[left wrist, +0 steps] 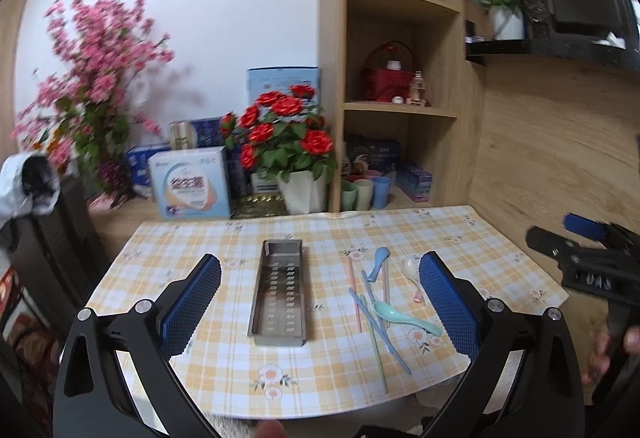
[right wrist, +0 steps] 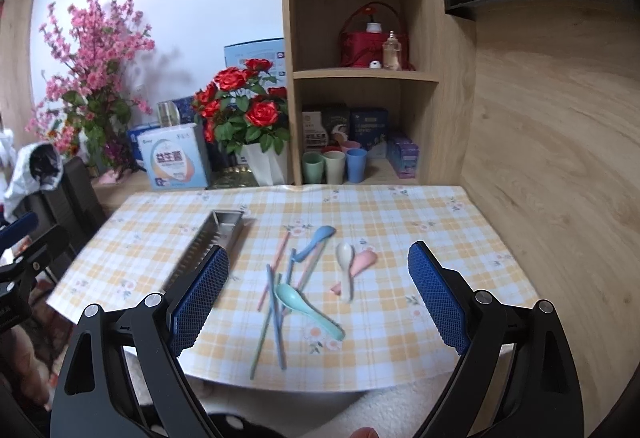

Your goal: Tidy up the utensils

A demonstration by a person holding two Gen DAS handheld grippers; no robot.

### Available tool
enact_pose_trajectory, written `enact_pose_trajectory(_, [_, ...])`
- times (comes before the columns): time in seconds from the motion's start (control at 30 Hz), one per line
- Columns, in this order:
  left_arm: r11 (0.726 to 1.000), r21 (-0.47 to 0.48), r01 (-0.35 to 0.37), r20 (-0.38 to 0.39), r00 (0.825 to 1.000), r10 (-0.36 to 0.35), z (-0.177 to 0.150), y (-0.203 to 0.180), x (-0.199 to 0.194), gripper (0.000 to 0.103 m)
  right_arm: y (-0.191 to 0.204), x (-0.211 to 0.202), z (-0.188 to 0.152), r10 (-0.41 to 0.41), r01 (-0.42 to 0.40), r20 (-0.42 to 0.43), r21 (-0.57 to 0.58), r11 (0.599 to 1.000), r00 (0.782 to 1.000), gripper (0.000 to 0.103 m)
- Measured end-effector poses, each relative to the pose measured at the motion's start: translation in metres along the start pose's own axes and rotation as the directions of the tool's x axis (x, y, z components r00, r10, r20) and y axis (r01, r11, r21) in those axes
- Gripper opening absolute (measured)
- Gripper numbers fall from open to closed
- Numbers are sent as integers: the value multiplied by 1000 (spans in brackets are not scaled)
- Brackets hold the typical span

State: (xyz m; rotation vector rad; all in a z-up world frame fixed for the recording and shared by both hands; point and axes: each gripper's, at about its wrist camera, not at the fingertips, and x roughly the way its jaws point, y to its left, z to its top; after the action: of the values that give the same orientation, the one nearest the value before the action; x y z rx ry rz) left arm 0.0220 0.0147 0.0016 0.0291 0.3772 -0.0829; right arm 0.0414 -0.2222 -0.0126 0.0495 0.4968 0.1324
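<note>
Both hand-held grippers hover above the near edge of a table covered with a yellow-and-white checked floral cloth (right wrist: 400, 222). The left gripper (left wrist: 320, 302) has its blue-padded fingers spread wide and holds nothing; the right gripper (right wrist: 318, 296) is likewise spread and empty. A long, perforated stainless-steel rectangular tray (left wrist: 278, 296) lies empty on the cloth, directly ahead of the left gripper, its long axis running away from the viewer. The utensils lie loose in a cluster just right of the tray: a teal plastic spoon (right wrist: 308, 304) resting across several pastel plastic chopsticks (right wrist: 276, 312), a blue plastic spoon (right wrist: 316, 238) farther back, and a white plastic spoon (right wrist: 345, 266) lying over a pink plastic spoon (right wrist: 362, 264). In the right wrist view the cluster sits centred between the fingers, so the right gripper appears the nearer one. The chopsticks run roughly fore-and-aft, fanned and crossing; the teal spoon's handle points toward the near right. No utensil is yet in the tray, so sorting appears not to have begun.
</note>
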Motion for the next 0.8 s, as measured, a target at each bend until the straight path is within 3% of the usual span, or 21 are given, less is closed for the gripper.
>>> enact_pose_trajectory(0.1, [998,57,-1,-19,1000,2,7,0,24,97,-11,19,10,33,-34,35,17,999,999,88])
enact_pose_trajectory(0.23, [999,38,8,-73,997,-5,10,16,68,97,-15,53,22,30,-30,45,1,1000,999,88])
enact_pose_trajectory(0.43, [1000,-19,-8,-223,975,3,-9,47,132,96,-25,124,20,57,-53,-86,49,997,995,88])
enact_pose_trajectory(0.6, [999,-37,8,-327,945,-20,-32,56,172,80,-32,174,-1,-18,26,-215,36,999,976,88])
enact_pose_trajectory(0.7, [999,-38,33,-384,922,-45,-45,50,192,68,-43,195,-16,-9,31,-274,76,997,962,88])
enact_pose_trajectory(0.8, [994,-56,96,-452,885,-110,-63,30,211,51,-51,209,-34,22,14,-330,108,994,944,88])
